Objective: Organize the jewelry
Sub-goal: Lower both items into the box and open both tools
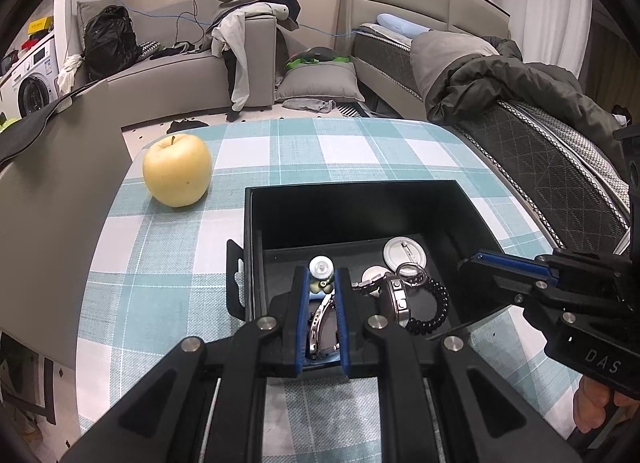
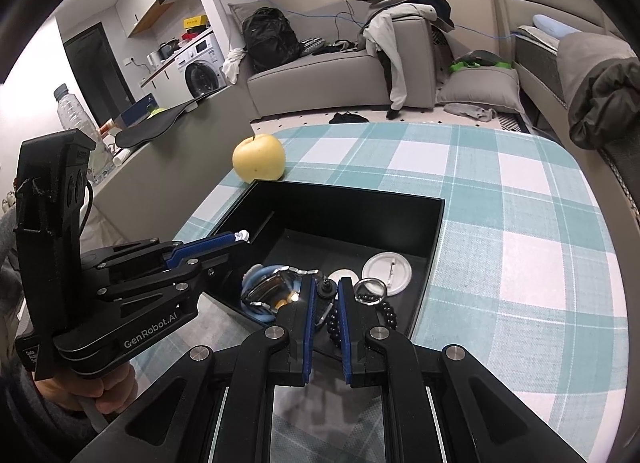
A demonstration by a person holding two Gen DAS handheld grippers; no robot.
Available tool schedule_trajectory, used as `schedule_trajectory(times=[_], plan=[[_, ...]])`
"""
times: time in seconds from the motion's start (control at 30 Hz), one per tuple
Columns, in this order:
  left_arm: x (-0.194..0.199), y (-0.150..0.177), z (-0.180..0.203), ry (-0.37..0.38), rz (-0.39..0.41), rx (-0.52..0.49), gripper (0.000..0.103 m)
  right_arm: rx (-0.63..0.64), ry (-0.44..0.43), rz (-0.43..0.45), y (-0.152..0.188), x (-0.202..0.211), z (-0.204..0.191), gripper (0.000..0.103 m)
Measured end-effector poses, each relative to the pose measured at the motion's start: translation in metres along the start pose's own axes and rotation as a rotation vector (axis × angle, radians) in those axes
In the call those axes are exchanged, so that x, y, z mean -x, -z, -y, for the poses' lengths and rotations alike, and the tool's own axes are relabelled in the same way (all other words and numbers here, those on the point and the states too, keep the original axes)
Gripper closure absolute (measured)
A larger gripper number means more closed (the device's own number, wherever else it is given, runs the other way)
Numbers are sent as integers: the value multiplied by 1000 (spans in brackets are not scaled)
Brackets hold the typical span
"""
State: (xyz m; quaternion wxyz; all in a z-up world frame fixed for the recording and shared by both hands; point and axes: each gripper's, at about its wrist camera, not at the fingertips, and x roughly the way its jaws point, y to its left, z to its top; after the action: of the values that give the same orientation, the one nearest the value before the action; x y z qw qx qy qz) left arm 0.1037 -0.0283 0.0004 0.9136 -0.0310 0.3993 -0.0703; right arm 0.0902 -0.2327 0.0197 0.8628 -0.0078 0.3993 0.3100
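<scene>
A black open box (image 1: 360, 199) (image 2: 344, 203) sits on the checked tablecloth. Inside lie a silver watch (image 1: 318, 323) (image 2: 276, 287), a black bead bracelet (image 1: 434, 311) (image 2: 386, 313), a metal ring (image 1: 412, 269) (image 2: 372, 287), a white round badge (image 1: 404, 253) (image 2: 386, 267) and a carabiner clip (image 1: 394, 295). My left gripper (image 1: 322, 279) (image 2: 236, 239) is shut on a small white-capped charm (image 1: 321, 271) over the box's left side. My right gripper (image 2: 325, 291) (image 1: 480, 259) reaches over the box's near edge, jaws narrow around a small black clasp (image 2: 325, 289); the grip is unclear.
A yellow apple (image 1: 178, 169) (image 2: 259, 157) stands on the cloth beyond the box's left corner. A grey chair back (image 1: 48, 191) is at the left. A bed with a dark jacket (image 1: 520, 79) borders the table's right. A sofa with clothes stands behind.
</scene>
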Motion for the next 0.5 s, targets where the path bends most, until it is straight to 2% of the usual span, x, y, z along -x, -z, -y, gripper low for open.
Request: schedule_trajectory(times=[0.5], plan=[[-1,1,-1,-7,-3,1,95,-10,22,13,0,4,4,90]])
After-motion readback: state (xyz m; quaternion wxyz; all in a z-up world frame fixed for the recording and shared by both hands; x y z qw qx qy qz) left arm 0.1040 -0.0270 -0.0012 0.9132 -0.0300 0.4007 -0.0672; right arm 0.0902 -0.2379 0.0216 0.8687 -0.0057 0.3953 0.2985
